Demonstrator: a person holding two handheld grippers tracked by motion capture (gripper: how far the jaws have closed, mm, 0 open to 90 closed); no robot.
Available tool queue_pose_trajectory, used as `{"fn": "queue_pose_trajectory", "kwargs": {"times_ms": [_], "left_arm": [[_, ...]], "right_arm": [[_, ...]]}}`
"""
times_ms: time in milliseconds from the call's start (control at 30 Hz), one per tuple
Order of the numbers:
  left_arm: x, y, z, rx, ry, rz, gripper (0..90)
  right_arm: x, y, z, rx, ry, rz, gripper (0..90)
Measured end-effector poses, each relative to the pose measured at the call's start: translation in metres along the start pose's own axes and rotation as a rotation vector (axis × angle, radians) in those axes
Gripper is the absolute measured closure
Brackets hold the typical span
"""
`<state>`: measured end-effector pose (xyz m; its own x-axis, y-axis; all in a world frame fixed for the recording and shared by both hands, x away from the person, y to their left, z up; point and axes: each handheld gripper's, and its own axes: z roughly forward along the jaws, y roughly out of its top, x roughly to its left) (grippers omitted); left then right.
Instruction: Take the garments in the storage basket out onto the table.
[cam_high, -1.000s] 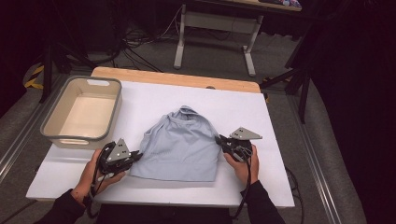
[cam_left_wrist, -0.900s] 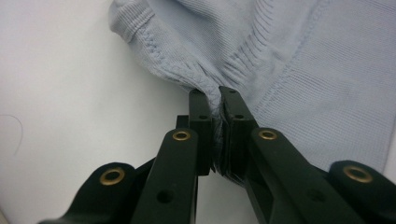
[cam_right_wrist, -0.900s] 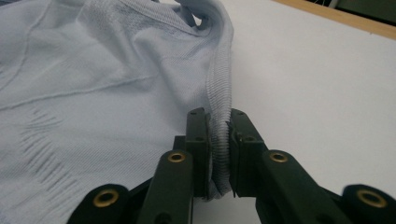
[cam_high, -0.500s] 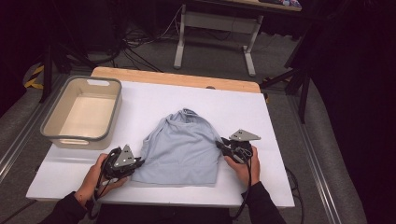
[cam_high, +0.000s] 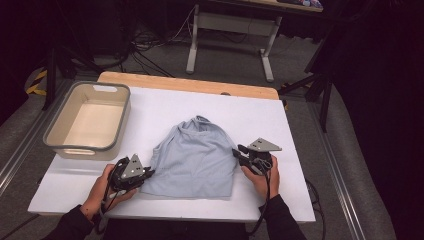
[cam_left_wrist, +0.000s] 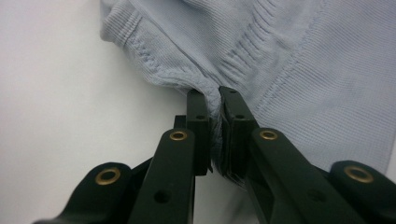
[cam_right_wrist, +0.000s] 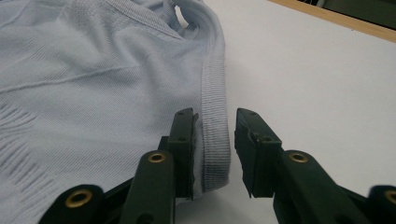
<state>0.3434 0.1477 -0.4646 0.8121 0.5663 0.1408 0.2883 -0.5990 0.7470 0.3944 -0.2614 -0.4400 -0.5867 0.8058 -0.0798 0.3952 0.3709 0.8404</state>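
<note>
Two tongs work at one pale blue knit garment (cam_high: 195, 160) that lies crumpled on the white desk (cam_high: 280, 120), in the near middle of it. One grey-rimmed plastic bin (cam_high: 87, 120) stands at the desk's far left corner, well apart from the garment.

On the person's left, the left tongs (cam_high: 148, 173) are nearly closed, pinching a fold of the garment's near left edge between the pads; in the left gripper view (cam_left_wrist: 213, 100) the cloth bunches up into the narrow gap and wrinkles fan out from it.

On the other side, the right tongs (cam_high: 236, 151) sit at the garment's right edge. Their jaws have just been opening and now stand partly apart. In the right gripper view (cam_right_wrist: 212, 122) the ribbed hem lies between them, resting against the left pad, with a clear gap to the right pad, so the hem is not clamped.
</note>
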Motion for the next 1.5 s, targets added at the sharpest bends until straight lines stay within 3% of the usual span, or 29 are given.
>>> {"fn": "queue_pose_trajectory", "kwargs": {"times_ms": [200,467,767,1033,1300,1500], "left_arm": [[0.001,0.0,-0.003,-0.018,0.001,-0.006,82.6],[0.003,0.001,-0.007,-0.041,0.008,-0.009,80.0],[0.006,-0.001,-0.014,-0.096,0.018,-0.014,63.9],[0.007,0.002,-0.018,-0.139,0.028,-0.017,56.8],[0.012,0.014,-0.012,-0.16,0.035,-0.043,44.9],[0.017,0.026,0.001,-0.161,0.042,-0.055,36.5]], "right_arm": [[-0.001,0.0,-0.001,-0.011,-0.021,-0.005,59.2],[-0.001,0.001,-0.004,-0.041,-0.018,-0.008,58.1],[-0.002,0.001,-0.005,-0.046,-0.026,-0.011,57.6],[0.0,0.002,-0.007,-0.061,-0.023,-0.019,57.2],[0.002,0.006,-0.01,-0.085,-0.016,-0.016,54.9],[0.003,0.009,-0.008,-0.088,-0.012,-0.027,54.1]]}}
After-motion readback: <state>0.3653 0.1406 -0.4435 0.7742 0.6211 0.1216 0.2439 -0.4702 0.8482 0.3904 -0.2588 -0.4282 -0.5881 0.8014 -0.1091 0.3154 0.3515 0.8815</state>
